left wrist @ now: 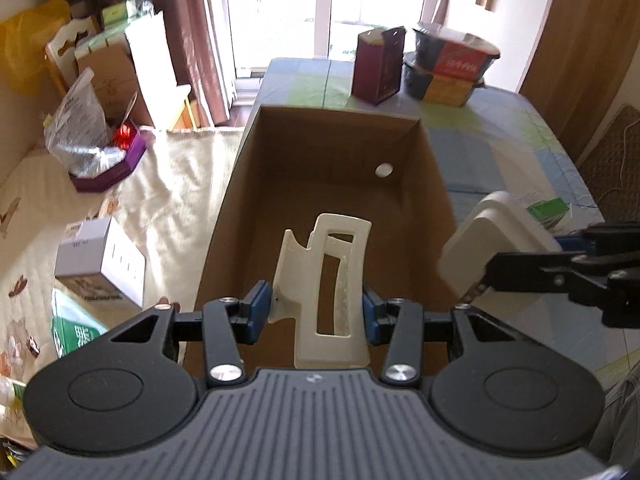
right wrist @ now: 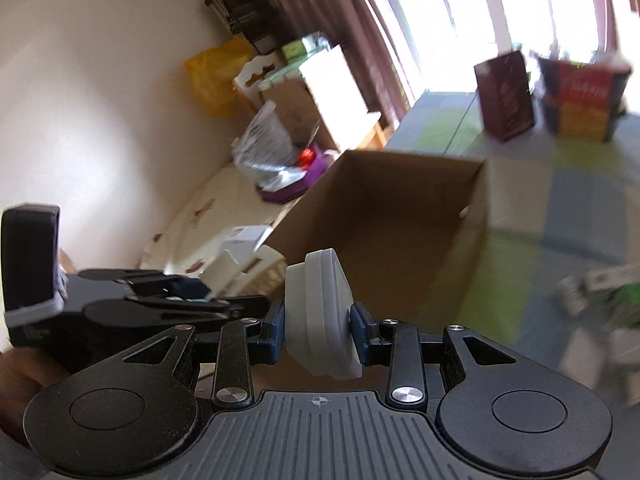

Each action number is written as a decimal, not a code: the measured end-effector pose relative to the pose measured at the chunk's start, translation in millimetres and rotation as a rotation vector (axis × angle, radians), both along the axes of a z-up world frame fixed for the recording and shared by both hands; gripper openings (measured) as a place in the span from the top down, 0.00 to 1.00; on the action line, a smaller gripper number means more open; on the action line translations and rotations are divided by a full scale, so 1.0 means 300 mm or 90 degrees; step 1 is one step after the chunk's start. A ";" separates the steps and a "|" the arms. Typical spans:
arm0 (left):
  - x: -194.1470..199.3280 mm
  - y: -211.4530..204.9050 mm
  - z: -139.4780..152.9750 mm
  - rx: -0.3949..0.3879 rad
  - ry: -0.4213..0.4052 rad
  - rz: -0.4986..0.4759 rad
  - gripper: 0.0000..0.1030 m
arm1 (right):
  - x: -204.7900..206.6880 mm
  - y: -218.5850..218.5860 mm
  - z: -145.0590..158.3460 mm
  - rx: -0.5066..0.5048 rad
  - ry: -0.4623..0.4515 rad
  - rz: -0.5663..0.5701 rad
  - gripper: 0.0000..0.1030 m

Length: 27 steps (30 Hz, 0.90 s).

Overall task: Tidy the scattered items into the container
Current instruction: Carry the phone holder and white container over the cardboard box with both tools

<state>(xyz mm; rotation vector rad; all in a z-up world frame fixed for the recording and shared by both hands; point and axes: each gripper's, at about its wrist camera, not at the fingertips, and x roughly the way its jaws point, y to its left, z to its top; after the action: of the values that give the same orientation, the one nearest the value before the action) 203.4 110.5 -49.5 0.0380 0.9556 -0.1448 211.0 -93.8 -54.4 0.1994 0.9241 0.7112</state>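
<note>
Blur smears the right wrist view, so the small packets on the tablecloth at its right edge cannot be told apart or counted, and the green-labelled packet [left wrist: 548, 210] in the left wrist view is half hidden behind the white case. One open cardboard box [left wrist: 434, 184] stands on the checked tablecloth [left wrist: 500, 128]; its floor is bare, with a single round hole in the right wall. Two items are in hand, one per gripper. The left gripper [left wrist: 314, 312] clamps a cream hair claw clip [left wrist: 328, 276] between its blue pads, above the near end of the box; the clip's lower end is cut off by the gripper body. The right gripper [right wrist: 318, 330] pinches a white rounded case [right wrist: 320, 320] on edge, just outside the box's near right corner. At the table's far end stand one maroon carton [left wrist: 378, 66] and two stacked bowl-shaped tubs [left wrist: 450, 66], their print too small to read.
</note>
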 end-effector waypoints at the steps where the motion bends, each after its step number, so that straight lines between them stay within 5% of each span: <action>1: 0.004 0.013 -0.010 -0.004 0.008 0.002 0.60 | 0.010 0.016 -0.016 0.003 0.012 0.000 0.65; 10: 0.045 0.064 -0.118 -0.022 0.072 0.013 0.60 | 0.080 0.116 -0.141 -0.037 0.077 -0.001 0.65; 27: 0.120 0.041 -0.247 0.024 0.132 -0.038 0.60 | 0.050 0.275 -0.276 -0.236 0.024 0.102 0.65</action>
<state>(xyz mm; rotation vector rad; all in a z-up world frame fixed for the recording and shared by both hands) 239.2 122.9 -123.6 0.0881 1.1654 -0.1881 226.0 -11.2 -137.1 -0.1911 1.0980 0.6715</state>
